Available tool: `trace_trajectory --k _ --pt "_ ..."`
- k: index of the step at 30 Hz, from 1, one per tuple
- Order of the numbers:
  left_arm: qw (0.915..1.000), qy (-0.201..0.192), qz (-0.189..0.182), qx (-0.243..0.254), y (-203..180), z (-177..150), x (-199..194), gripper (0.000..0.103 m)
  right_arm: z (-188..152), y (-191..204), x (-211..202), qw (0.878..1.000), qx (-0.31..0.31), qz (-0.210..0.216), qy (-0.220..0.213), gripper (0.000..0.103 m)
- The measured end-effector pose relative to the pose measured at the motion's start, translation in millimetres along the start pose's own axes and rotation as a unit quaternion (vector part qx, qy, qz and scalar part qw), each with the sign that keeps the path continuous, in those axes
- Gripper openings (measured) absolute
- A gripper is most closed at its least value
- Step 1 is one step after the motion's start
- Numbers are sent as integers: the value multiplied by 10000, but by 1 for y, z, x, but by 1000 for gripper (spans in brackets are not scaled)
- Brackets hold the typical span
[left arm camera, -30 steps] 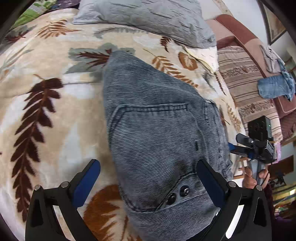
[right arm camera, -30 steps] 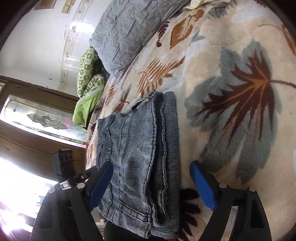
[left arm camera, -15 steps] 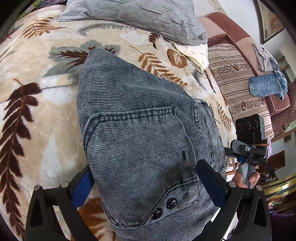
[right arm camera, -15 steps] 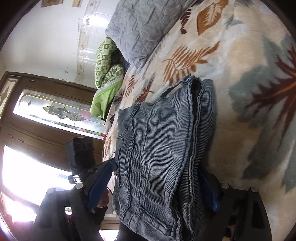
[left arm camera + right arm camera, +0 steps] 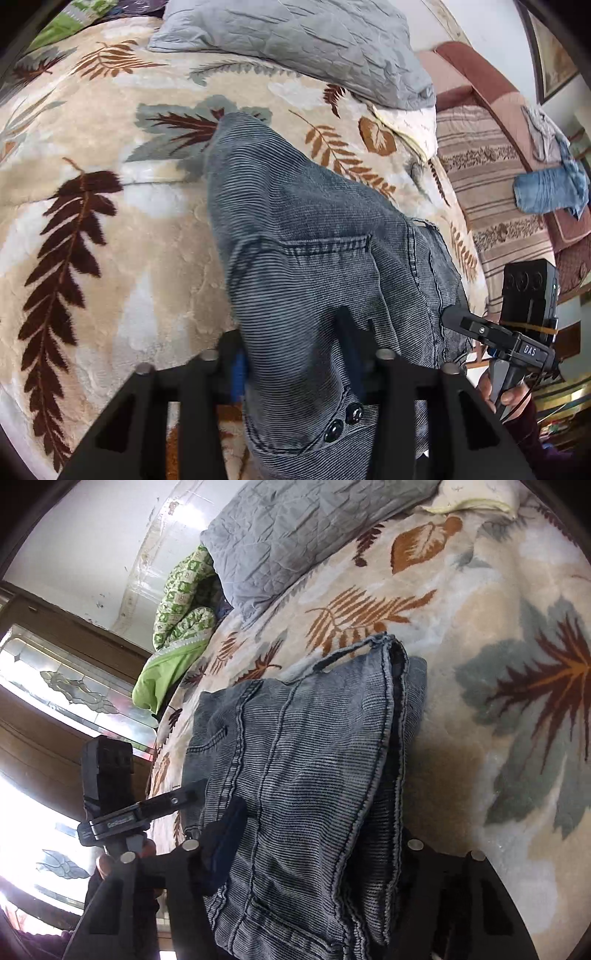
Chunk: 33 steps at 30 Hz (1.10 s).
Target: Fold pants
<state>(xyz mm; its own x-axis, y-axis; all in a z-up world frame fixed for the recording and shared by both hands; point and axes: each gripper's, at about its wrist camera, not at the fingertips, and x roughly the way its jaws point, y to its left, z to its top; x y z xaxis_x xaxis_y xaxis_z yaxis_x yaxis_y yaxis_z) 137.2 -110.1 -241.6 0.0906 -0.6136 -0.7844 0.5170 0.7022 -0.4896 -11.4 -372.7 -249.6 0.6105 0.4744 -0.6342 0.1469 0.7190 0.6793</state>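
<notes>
Both hand-held grippers have closed since the earlier frames: a second ago their blue-padded fingers stood wide apart on either side of the corduroy pants (image 5: 317,266), and now each pair is drawn together on the fabric. From the left wrist view, the left hand-held gripper (image 5: 295,354) is clenched on the waistband end, its fingers (image 5: 349,343) pressed into a bunched ridge of cloth just above the two dark snap buttons (image 5: 343,421), with the back pocket seam lying further up the garment. The right hand-held gripper (image 5: 314,838) grips the stacked side-seam edge of the folded pants (image 5: 303,775), with the cloth draped over the jaws so that one dark pad (image 5: 225,834) shows at the left while the other is hidden under the layers. The pants lie folded lengthwise on the leaf-patterned blanket (image 5: 110,221) of the bed, their near end lifted off it into folds between the two tools. A grey pillow (image 5: 303,44) rests at the head of the bed, and a green patterned quilt (image 5: 177,613) lies bundled beside it.
</notes>
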Motion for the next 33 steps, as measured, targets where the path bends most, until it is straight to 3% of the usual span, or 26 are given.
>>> trace_trajectory --k 5,15,21,28,33 --pt "9998 -108 106 155 -7 -1 -7 26 2 17 -8 9993 -302 -152 -187 64" --pt "9985 -360 157 371 -28 10 -29 24 10 42 -17 9977 -545 -82 -386 64" --pt "9967 -568 384 424 -24 40 -50 24 36 65 -9 9954 -811 20 -500 64" --pt "9931 -775 835 282 2 79 -62 24 83 85 32 9948 -845 226 -516 64" --pt "9923 -507 1120 -142 44 86 -36 25 100 69 84 9979 -565 187 -270 64"
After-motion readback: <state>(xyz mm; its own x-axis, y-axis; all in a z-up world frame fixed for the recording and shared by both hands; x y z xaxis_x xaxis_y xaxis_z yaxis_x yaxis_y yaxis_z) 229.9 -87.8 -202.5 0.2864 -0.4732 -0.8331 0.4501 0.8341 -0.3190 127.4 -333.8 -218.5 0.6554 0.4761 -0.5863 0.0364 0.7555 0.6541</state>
